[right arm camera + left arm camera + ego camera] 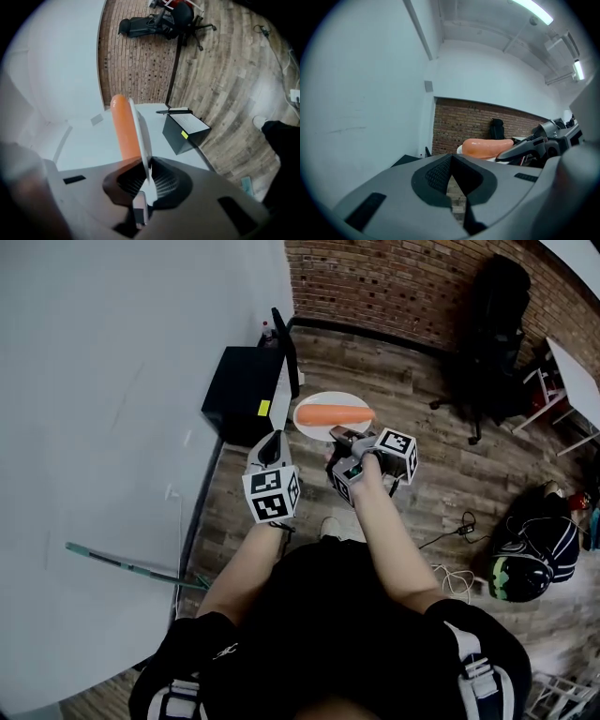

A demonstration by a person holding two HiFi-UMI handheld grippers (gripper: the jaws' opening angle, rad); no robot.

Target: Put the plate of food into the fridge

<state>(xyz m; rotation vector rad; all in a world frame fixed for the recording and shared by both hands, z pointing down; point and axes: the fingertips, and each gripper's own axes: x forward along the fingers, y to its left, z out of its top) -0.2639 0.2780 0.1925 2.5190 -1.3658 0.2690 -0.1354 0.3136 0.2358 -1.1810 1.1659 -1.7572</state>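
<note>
Head view, items as seen:

1. Right gripper (pixel 337 437): clamped on near rim of white plate (pixel 312 430), held out in front of the person. Right gripper view confirms: jaws pinched tight on the plate edge (pixel 140 136), gripper (pixel 144 183) otherwise carrying nothing.
2. Plate: in the air above wood floor (pixel 441 484), roughly level in head view, not yet inside the fridge. Sits just right of the fridge front, near it, not touching.
3. Food: one long orange piece (pixel 333 414), carrot or sausage, can't tell which. Lies across plate centre; seen also in left gripper view (pixel 485 146) and right gripper view (pixel 123 126).
4. Left gripper (pixel 273 442): beside the right one, on its left, apart from plate. Left gripper view shows jaws brought together w/ nothing between them (pixel 452 161).
5. Small black fridge (pixel 242 395): on floor against white wall (pixel 112 381), yellow sticker (pixel 264 408) on front edge. Thin black door panel (pixel 286 345) stands swung out at its far corner.
6. Background: brick wall (pixel 394 282), black office chair (pixel 492 324), dark backpack (pixel 530 554) on floor at right, white cable (pixel 455 577) near it.
</note>
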